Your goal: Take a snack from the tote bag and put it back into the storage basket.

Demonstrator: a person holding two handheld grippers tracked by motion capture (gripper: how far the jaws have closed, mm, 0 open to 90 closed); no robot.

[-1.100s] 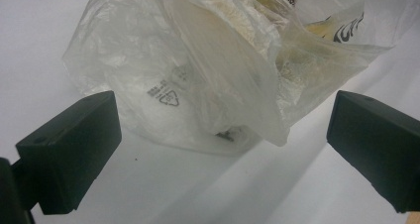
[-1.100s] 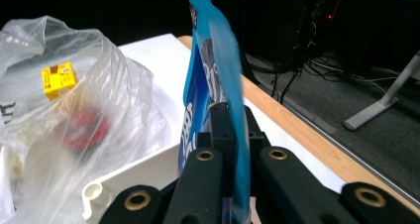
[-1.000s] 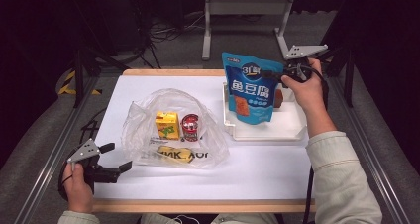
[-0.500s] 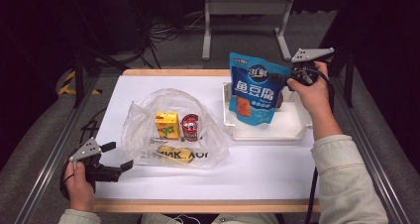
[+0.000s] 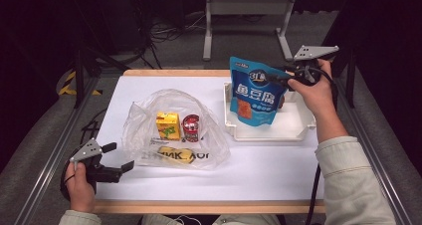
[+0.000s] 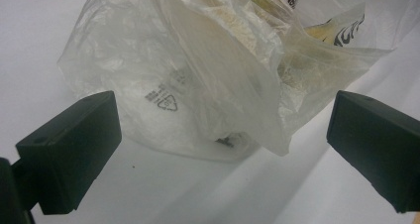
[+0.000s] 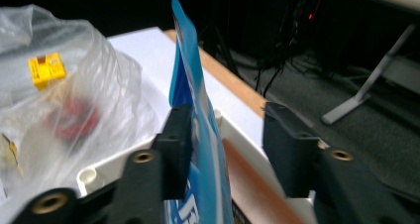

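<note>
The blue foil snack pouch with white lettering (image 5: 254, 96) is standing upright over the white rectangular plastic tray (image 5: 298, 131) at the right of the white tabletop (image 5: 278, 160), an orange picture showing on its lower face. The right gripper (image 5: 276, 78) is reaching its upper right edge; in the right gripper view the fingers (image 7: 174, 135) are standing apart, one touching the pouch (image 7: 195, 110), the other clear of it, so no grip is confirmed. The left gripper (image 5: 119, 158) is resting with fingers (image 6: 74, 144) spread wide just beside the crumpled clear plastic bag (image 5: 174, 130). Inside it, a yellow carton (image 5: 167, 125) and red can (image 5: 190, 128) are showing; other contents are obscured by film.
</note>
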